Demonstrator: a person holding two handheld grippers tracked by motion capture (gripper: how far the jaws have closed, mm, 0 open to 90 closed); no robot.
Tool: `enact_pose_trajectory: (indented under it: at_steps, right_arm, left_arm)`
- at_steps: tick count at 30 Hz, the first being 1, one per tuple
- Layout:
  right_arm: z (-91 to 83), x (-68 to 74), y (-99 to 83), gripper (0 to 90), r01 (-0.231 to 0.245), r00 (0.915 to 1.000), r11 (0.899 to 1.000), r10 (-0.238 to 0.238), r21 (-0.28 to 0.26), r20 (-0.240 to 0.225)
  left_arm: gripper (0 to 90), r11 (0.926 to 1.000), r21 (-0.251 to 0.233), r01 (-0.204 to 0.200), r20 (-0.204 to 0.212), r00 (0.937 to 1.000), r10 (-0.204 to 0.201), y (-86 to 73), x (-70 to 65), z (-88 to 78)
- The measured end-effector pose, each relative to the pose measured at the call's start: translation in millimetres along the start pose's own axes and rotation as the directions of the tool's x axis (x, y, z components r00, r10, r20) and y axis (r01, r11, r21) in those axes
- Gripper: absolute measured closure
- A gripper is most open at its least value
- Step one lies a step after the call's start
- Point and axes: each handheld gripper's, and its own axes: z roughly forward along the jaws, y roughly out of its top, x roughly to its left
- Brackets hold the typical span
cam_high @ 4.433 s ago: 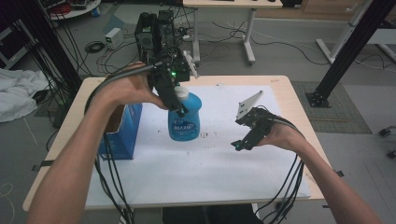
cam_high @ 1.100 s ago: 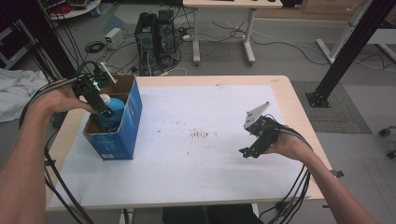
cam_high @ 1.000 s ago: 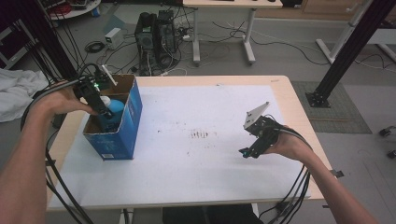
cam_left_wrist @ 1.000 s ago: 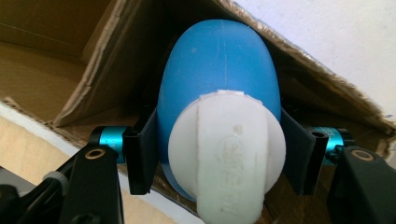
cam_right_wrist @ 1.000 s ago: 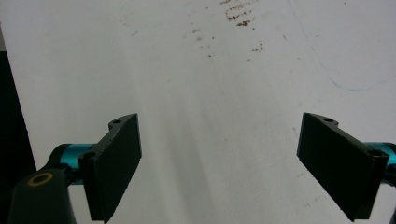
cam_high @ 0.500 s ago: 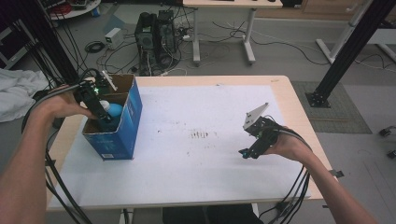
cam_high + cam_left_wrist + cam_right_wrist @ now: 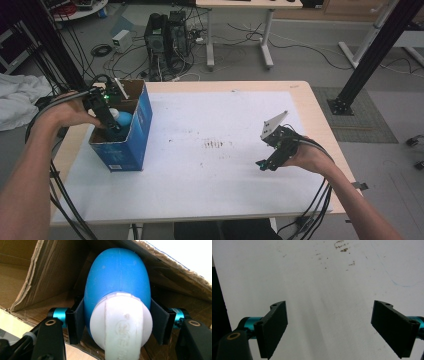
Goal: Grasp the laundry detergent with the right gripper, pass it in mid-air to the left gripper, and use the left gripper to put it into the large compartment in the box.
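Blue bottle (image 7: 117, 282): lowered into the open cardboard box (image 7: 137, 135) at far left, left gripper (image 7: 111, 125) clamped on its neck, release outstanding; right gripper (image 7: 329, 327) idle, jaws wide and empty, over the white mat (image 7: 210, 170) at right.

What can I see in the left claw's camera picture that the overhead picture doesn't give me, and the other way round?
Left gripper view alone: the two black pads pressed against the blue bottle just above its white cap, and the torn brown cardboard inside the box.

High view alone: the box's blue outside, the white table sheet, and the right claw, open and holding nothing above the sheet.

Both: the left claw clamped on the bottle inside the box.
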Motion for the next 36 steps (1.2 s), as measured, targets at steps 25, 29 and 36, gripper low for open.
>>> enact_pose_trajectory:
  at_steps: [25, 29, 36]
  right_arm:
    - [-0.6, 3.1, 0.7, 13.0, -0.005, 1.0, 1.0, 0.005, 0.002, -0.005]
    - [-0.4, 3.6, -0.4, 13.0, -0.009, 0.9999, 1.0, 0.009, 0.006, -0.008]
    - [-0.5, 4.1, -0.6, 13.0, -0.011, 0.9999, 1.0, 0.011, 0.006, -0.007]
  left_arm:
    - [33.1, 0.9995, 0.024, 0.02, -0.007, 0.9998, -0.02, 3.4, -1.9, 1.9]
    - [30.2, 0.9994, 0.013, 0.033, -0.002, 0.9995, -0.033, 3.3, -2.5, 3.2]
    - [30.1, 0.9994, 0.024, 0.025, -0.002, 0.9997, -0.025, 4.0, -0.8, 2.7]
